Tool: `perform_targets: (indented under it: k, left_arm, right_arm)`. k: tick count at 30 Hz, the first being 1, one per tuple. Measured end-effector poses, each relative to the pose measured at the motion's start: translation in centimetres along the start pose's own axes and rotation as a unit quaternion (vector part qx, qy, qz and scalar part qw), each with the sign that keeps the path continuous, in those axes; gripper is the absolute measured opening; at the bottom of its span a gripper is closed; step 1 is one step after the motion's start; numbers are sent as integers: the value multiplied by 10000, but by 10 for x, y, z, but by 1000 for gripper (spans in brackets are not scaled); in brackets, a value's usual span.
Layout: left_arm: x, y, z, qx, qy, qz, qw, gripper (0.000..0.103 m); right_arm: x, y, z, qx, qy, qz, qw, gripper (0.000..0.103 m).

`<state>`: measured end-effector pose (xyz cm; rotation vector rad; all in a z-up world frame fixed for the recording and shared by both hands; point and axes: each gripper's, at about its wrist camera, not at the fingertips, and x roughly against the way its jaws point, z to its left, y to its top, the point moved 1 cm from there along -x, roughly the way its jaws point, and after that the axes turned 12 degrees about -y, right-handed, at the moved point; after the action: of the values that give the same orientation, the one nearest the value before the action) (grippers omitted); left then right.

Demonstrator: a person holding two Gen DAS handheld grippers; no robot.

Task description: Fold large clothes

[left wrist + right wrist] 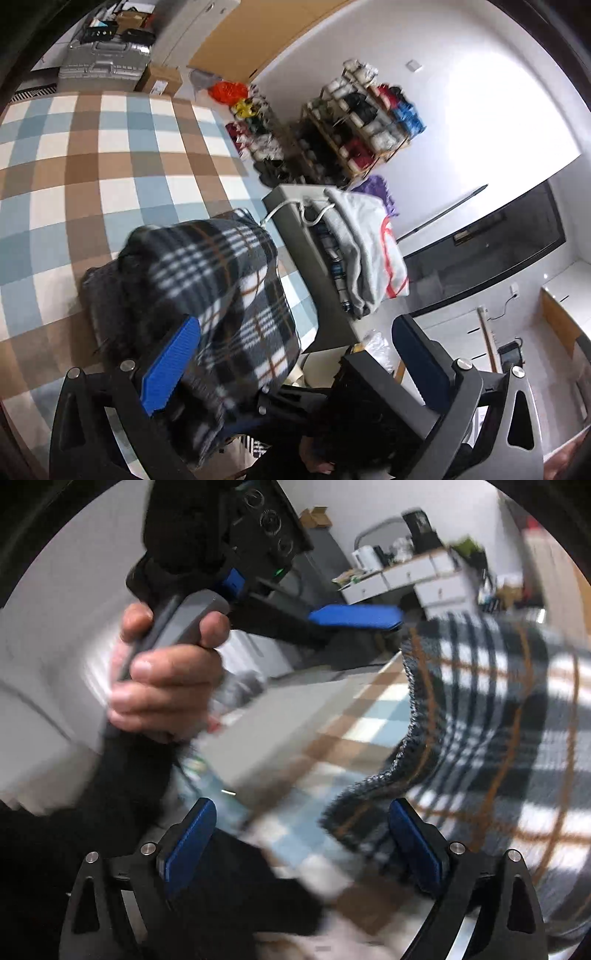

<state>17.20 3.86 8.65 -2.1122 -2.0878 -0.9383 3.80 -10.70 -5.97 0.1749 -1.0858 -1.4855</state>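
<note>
Nearest to me, the left gripper (295,354) stands with its jaws wide apart, and the plaid garment (207,295) is draped in a bundle over its left finger rather than pinched between the pads. The right gripper (303,845) is also spread open and holds nothing; the garment's knitted edge (373,790) hangs just in front of its right finger, though motion blur keeps me from saying whether they touch. In the right view the person's hand (166,672) grips the left tool's handle. The cloth looks thick, soft and fleecy, so I judge it fairly heavy for fabric, floppy, and prone to slide off an open finger; it should not slip once clamped. The ribbed edge or a corner looks like the best place to grip, since the middle would only bunch up. Beyond the garment lies the checked bed cover (110,166). Further on, a grey stand (317,280) carries folded clothes (365,247), with shoe racks (354,122) against the far wall.
</note>
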Motion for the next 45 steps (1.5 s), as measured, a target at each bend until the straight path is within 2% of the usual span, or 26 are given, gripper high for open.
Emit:
perform_targets:
  k: [2,4,7,9,11,12,14,16,18,19,21,23,24,25,28,31,33,36,38,41,45]
  left_arm:
    - [-8,2,14,207,-30,13,9998,101]
    - [-12,2,29,401,0,92,9992,101]
    - [-12,-1,55,667,495,130,9965,101]
    - [-7,-7,75,780,1112,128,9907,101]
    - [-1,-12,91,938,1564,152,9831,101]
    - [3,-16,101,1129,1458,112,9828,101]
    - [11,-22,111,1465,1121,49,9828,101]
    - [23,-24,107,1533,1028,-80,9828,101]
    - [41,-21,88,1343,965,-302,9858,101]
    - [47,-20,81,1280,905,-392,9869,101]
    - [66,-17,51,1048,556,-664,9907,101]
    - [71,-18,26,890,195,-779,9928,101]
    - [70,-21,9,765,-27,-725,9944,101]
    - [65,-23,1,670,-99,-661,9955,101]
    - [46,-39,-23,214,-140,-361,9990,101]
    - [22,-52,0,337,110,-93,9993,101]
    - [9,-62,35,806,197,45,9965,101]
    - [9,-74,68,1116,123,-171,9935,101]
    - [16,-80,77,1147,4,-433,9925,101]
    - [24,-88,75,940,-86,-607,9937,101]
    - [38,-97,81,869,-301,-759,9929,101]
  right_arm:
    - [4,6,-19,-613,658,-10,9959,97]
    - [9,10,-37,-1187,1226,-10,9853,96]
    - [15,13,-58,-1805,1858,108,9658,96]
    - [24,17,-59,-1836,1988,208,9625,96]
    - [48,23,-62,-1782,2013,-229,9629,103]
    - [63,26,-66,-1797,1996,-507,9619,103]
    - [80,30,-76,-1900,2064,-780,9567,103]
    - [92,31,-94,-2161,1920,-996,9521,103]
    - [89,28,-110,-2541,1646,-1010,9477,103]
    - [77,24,-124,-2915,1592,-803,9398,103]
    - [55,23,-138,-3155,1720,-524,9317,103]
    - [52,24,-135,-3088,1736,-595,9333,103]
    - [50,23,-134,-3086,1667,-650,9342,103]
    - [47,23,-132,-3133,1614,-736,9329,103]
    - [49,12,-127,-3225,1705,-747,9281,103]
    - [49,7,-131,-3459,2063,-759,9122,103]
    - [58,4,-141,-3617,2256,-812,9009,103]
    - [58,0,-148,-3782,2526,-816,8869,103]
    - [54,2,-145,-3726,2579,-705,8886,103]
    - [52,12,-130,-3374,2129,-476,9157,103]
    - [65,40,-110,-2998,1448,-282,9425,103]
